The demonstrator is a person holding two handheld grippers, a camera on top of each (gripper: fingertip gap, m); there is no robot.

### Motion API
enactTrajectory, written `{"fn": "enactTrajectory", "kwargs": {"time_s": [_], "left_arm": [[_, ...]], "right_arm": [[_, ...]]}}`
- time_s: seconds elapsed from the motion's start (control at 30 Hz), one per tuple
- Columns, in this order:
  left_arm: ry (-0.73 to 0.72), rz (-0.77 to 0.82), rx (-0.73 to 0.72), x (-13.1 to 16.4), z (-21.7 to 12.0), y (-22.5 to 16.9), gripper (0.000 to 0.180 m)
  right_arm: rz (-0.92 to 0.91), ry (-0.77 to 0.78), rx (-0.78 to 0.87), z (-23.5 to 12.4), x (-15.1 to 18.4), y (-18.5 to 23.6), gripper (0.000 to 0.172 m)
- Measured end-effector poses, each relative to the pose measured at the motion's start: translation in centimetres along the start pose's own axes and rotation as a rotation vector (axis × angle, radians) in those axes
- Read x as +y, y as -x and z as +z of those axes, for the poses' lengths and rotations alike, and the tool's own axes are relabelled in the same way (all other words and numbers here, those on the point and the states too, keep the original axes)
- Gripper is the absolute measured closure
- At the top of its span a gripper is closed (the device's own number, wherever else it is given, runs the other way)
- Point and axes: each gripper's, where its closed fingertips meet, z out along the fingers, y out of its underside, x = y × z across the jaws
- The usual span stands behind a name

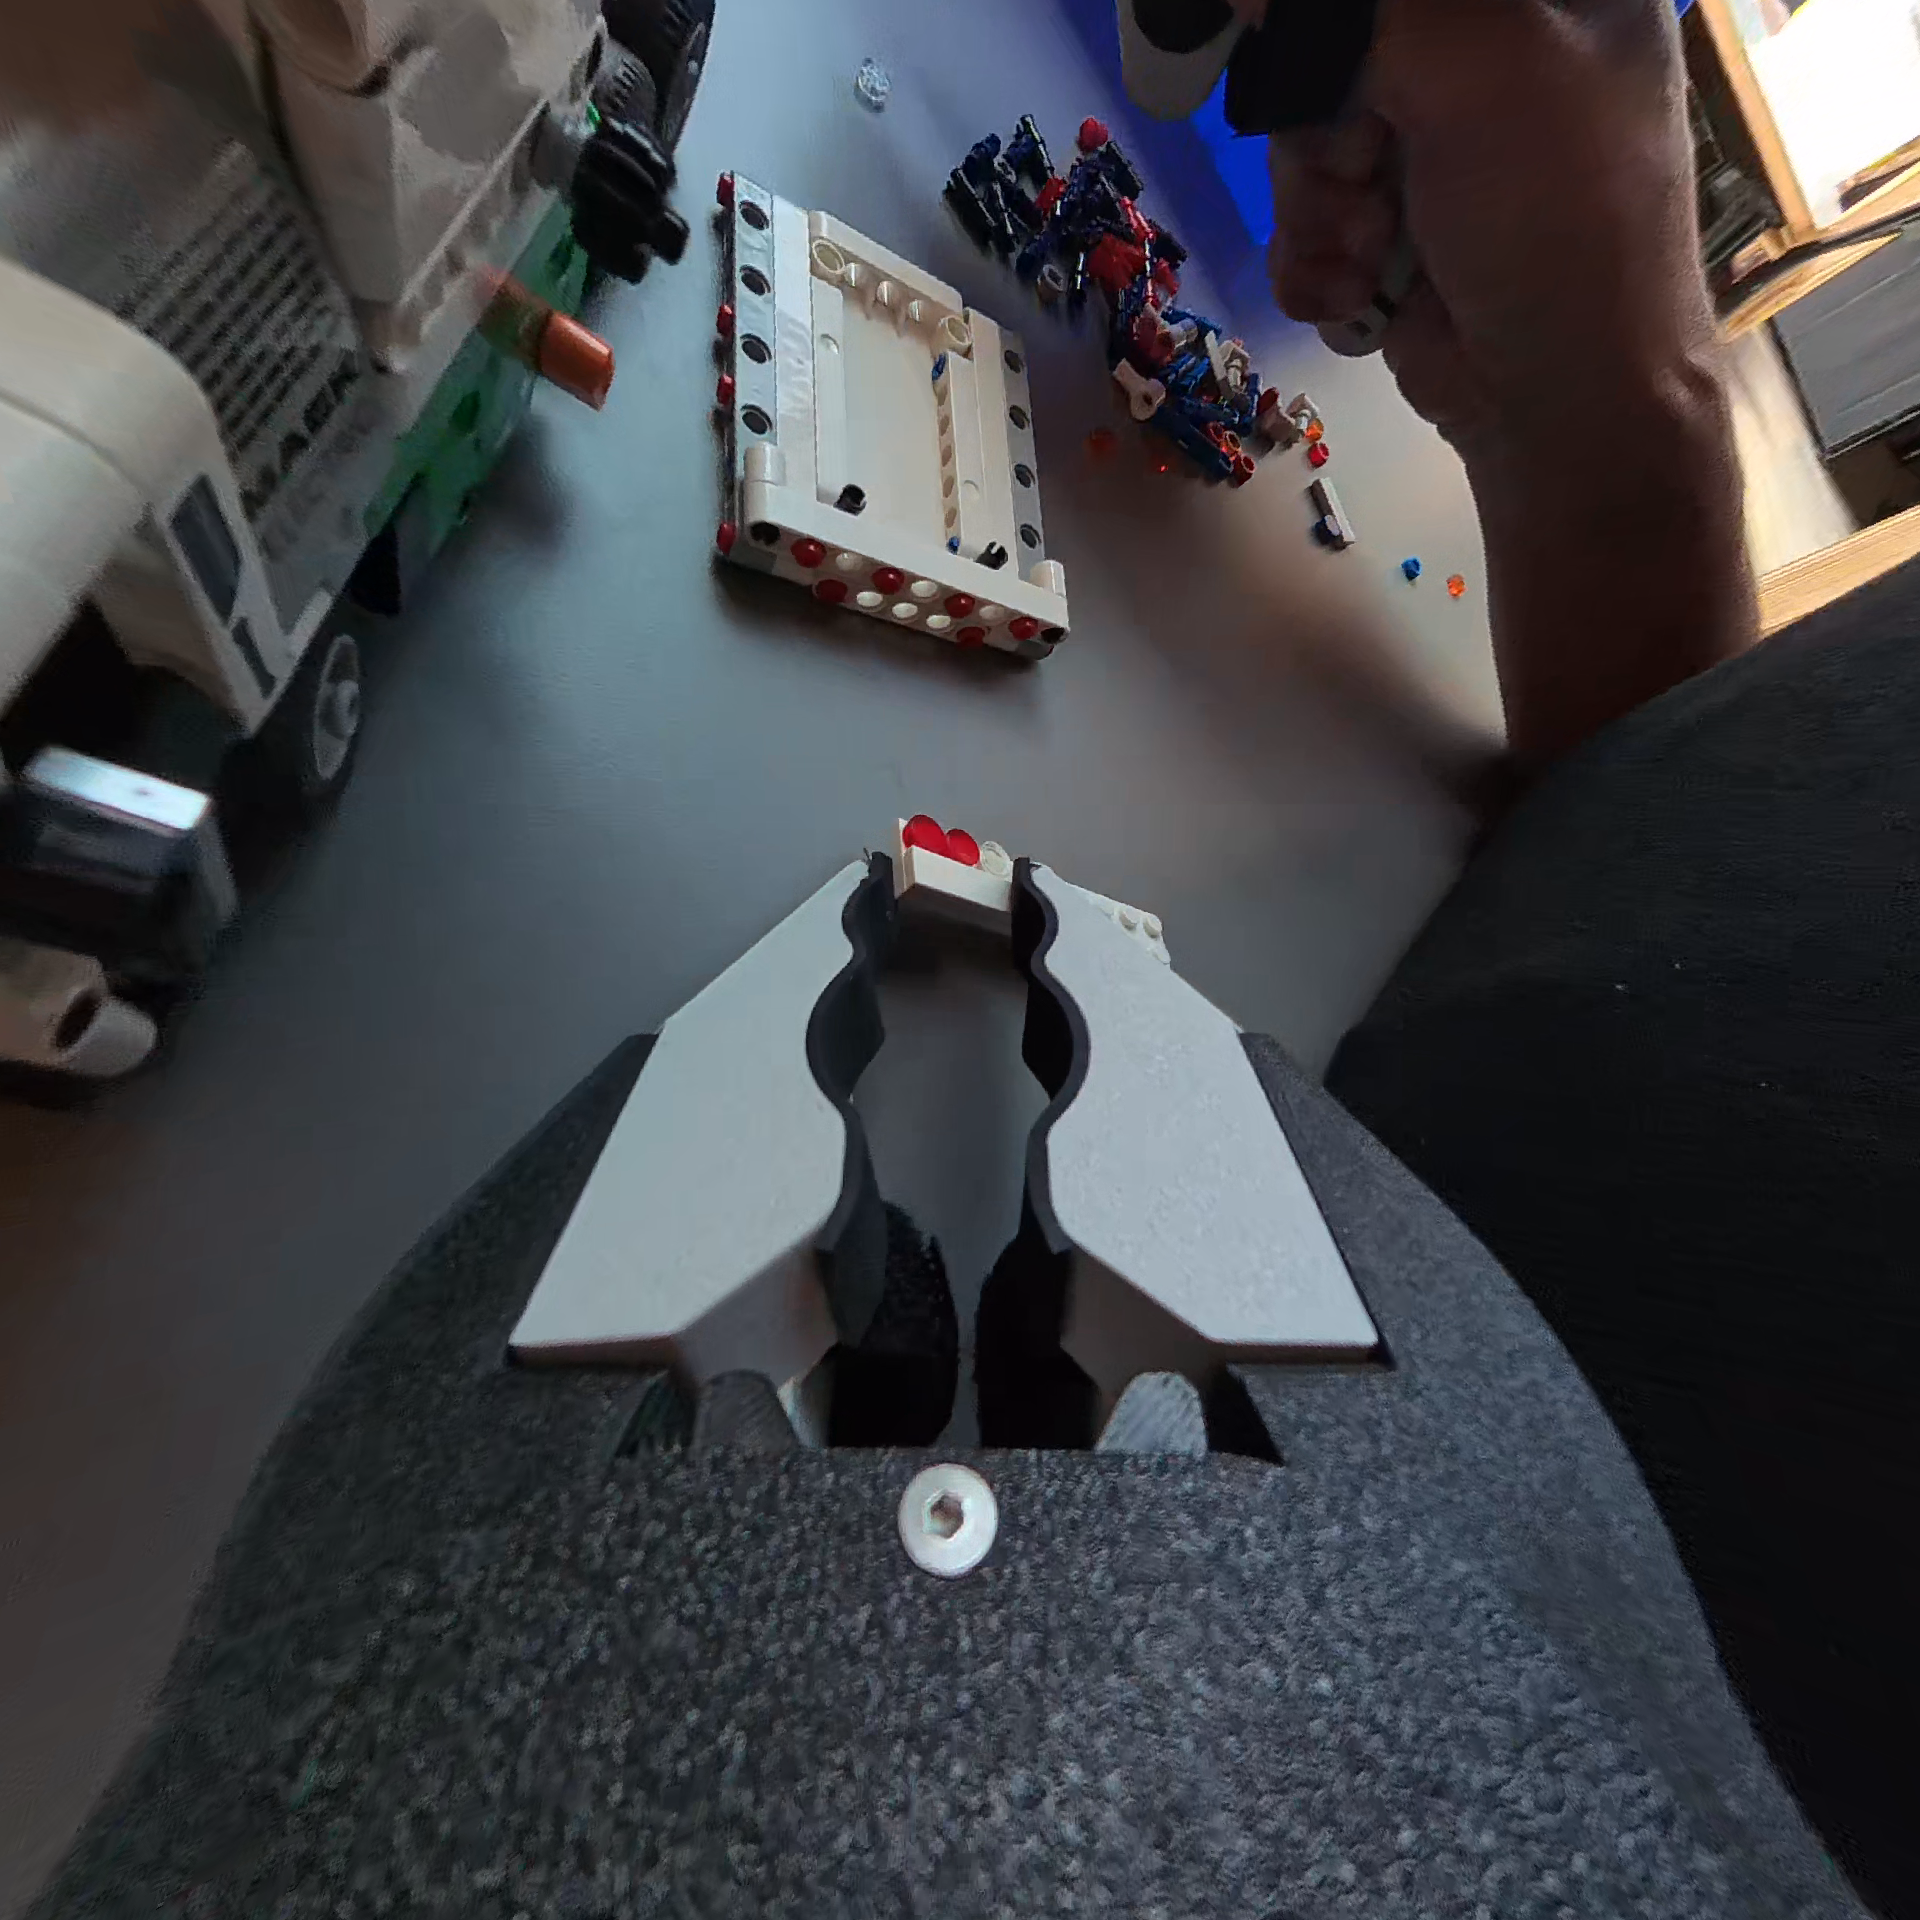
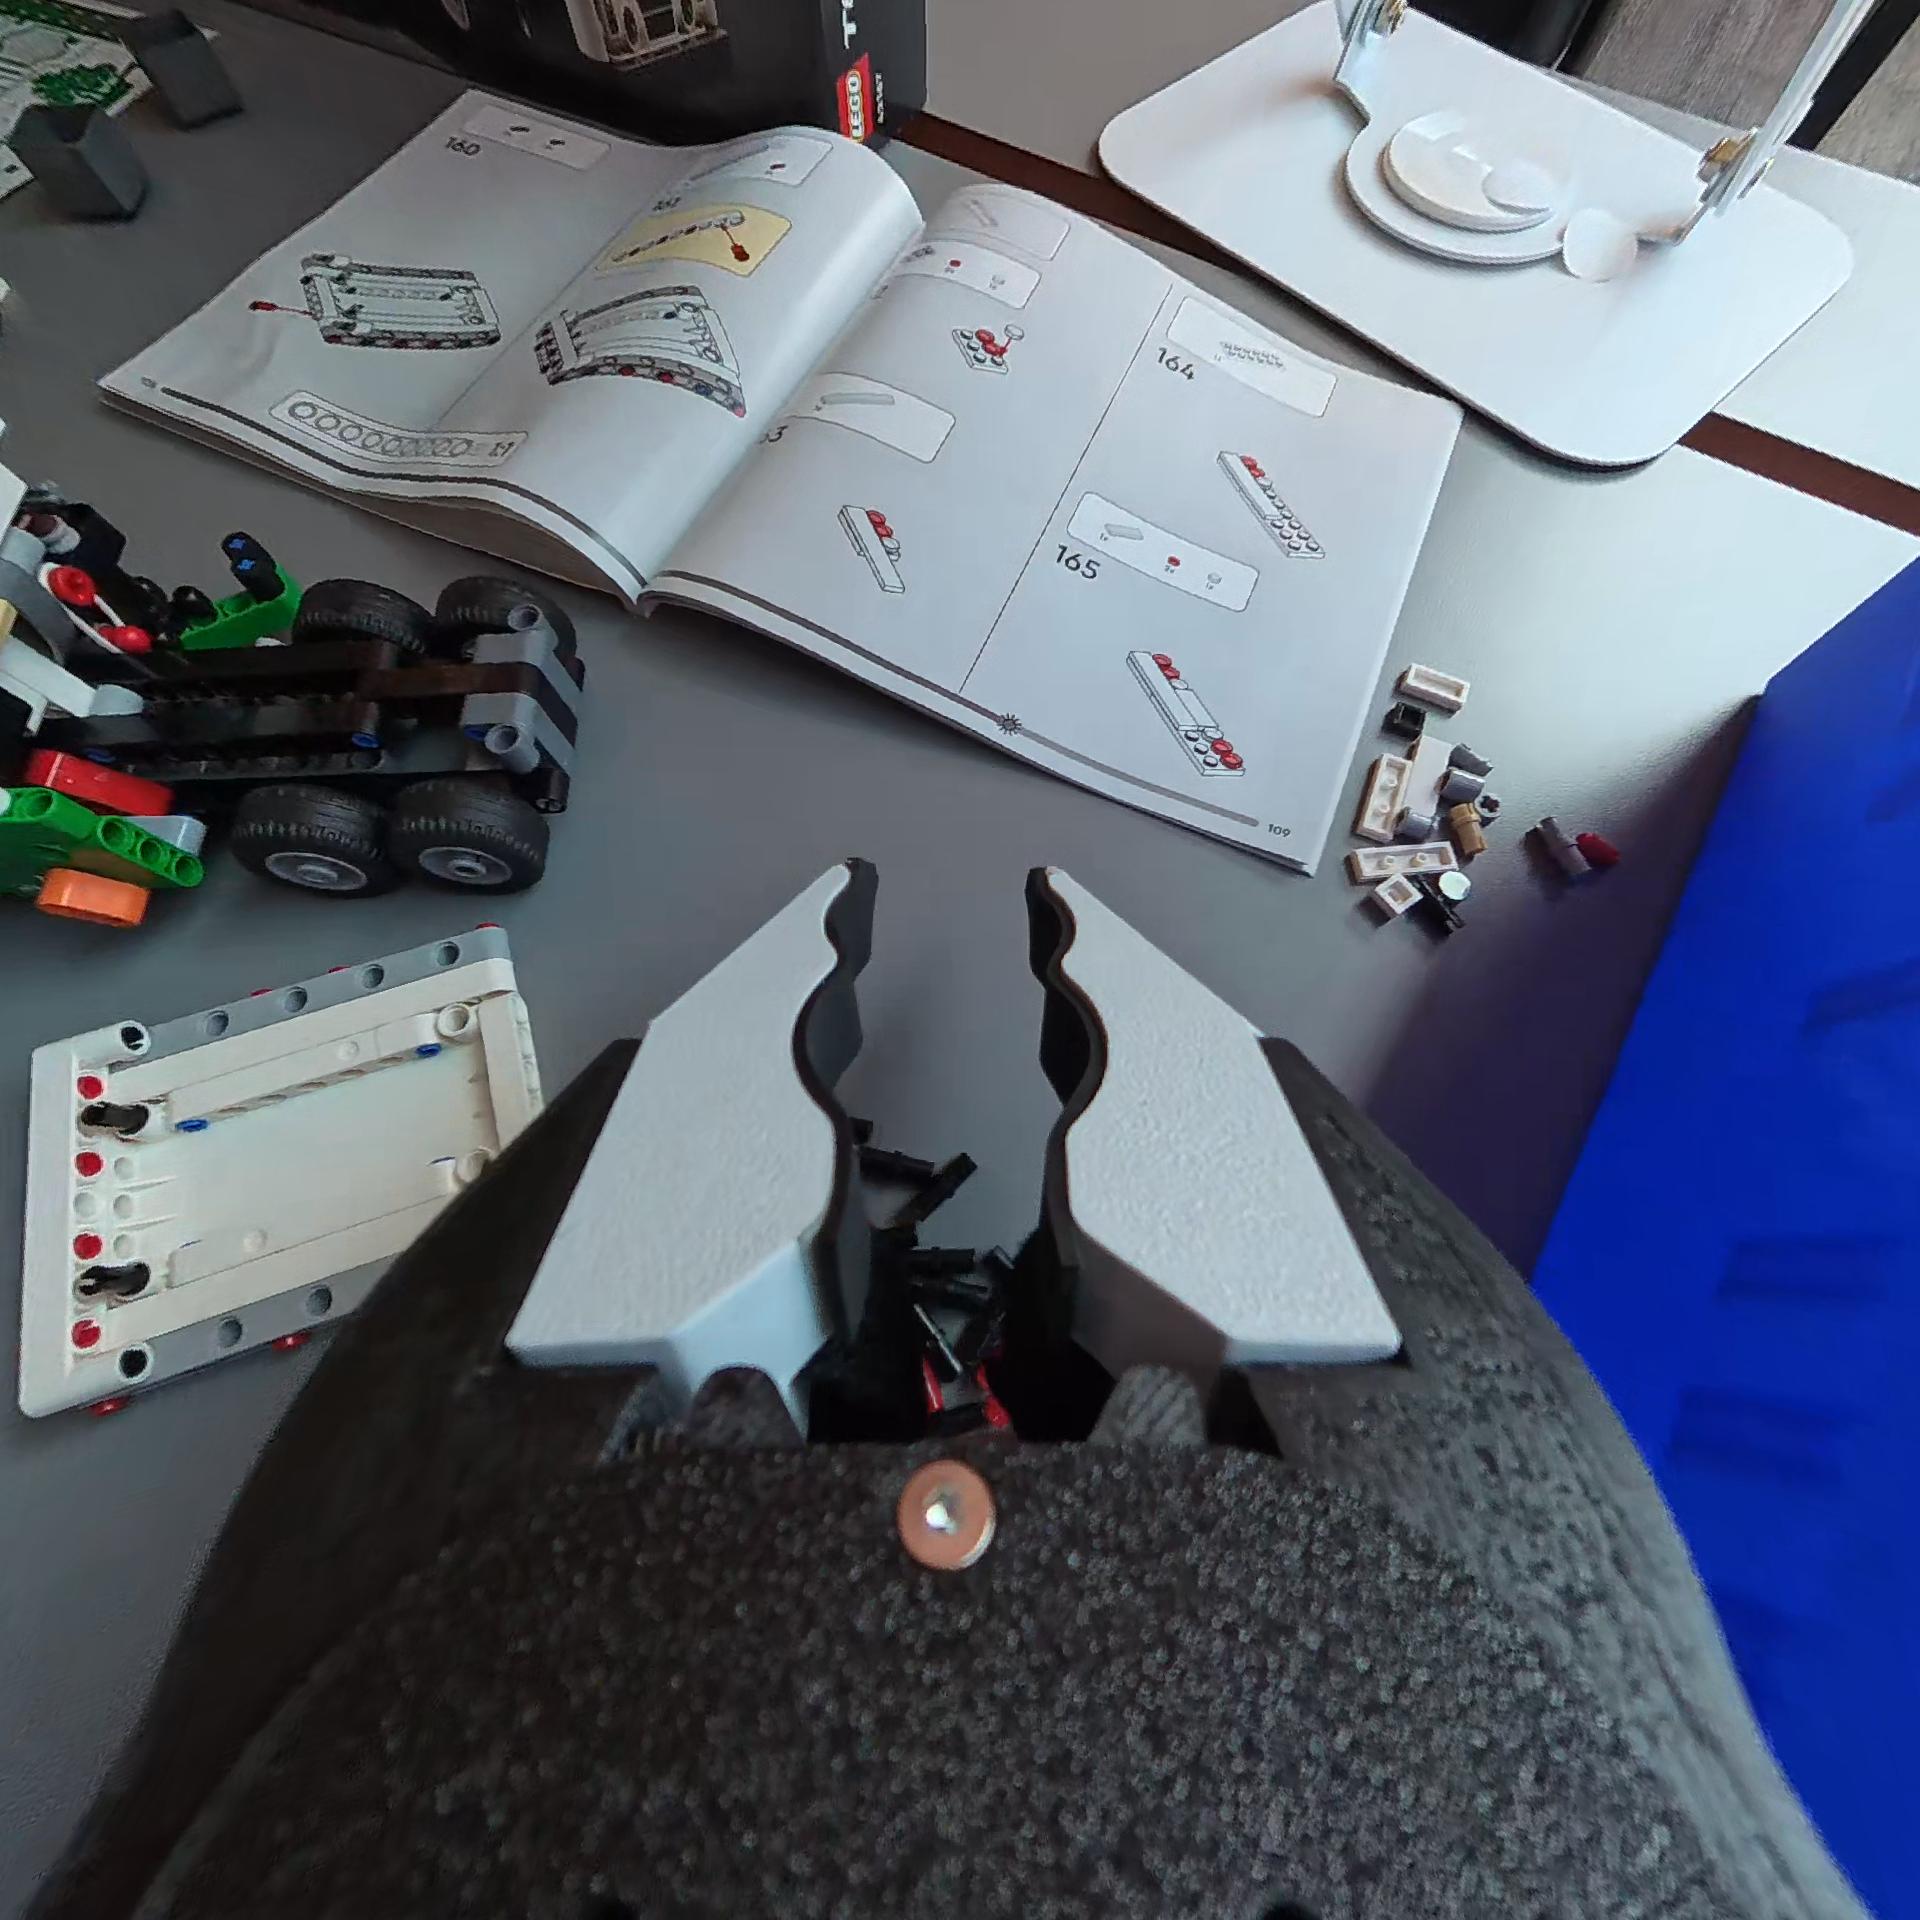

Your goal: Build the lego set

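at the centre of the left wrist view, the left gripper [image 1: 948, 883] has its jaws narrowed onto a small white brick piece [image 1: 956, 891] topped with two red round studs, black pads pressing its two sides above the grey desk [image 1: 582, 790]. beyond it, in the upper middle, lies a white and grey frame panel [image 1: 883, 416] dotted with red pins, and to its right a loose pile of blue, black and red pins [image 1: 1122, 281]. a white and green toy truck [image 1: 239, 395] fills the upper left; a person's hand [image 1: 1455, 208] sits at the upper right

in the right wrist view the right gripper [image 2: 951, 883] hangs with jaws parted and nothing between the tips, over bare desk. an open instruction booklet [image 2: 831, 436] lies just above, a wheeled chassis [image 2: 312, 748] at the left, the frame panel at lower left, and a small cluster of white and grey pieces [image 2: 1423, 810] at the right, beside a blue sheet [image 2: 1766, 1143]
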Motion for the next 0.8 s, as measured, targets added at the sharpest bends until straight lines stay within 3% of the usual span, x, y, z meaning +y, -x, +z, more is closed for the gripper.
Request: {"fn": "enactTrajectory", "kwargs": {"time_s": [0.5,0.8], "left_arm": [[-0.048,0.220,-0.225,0.2,-1.5,0.7,0.151],[-0.194,0.211,-0.460,0.6,-8.6,4.7,0.154]], "right_arm": [[-0.010,-0.044,-0.011,-1.0,-0.5,0.2,0.144],[-0.016,-0.121,-0.021,-1.6,-1.6,0.4,0.145]]}}
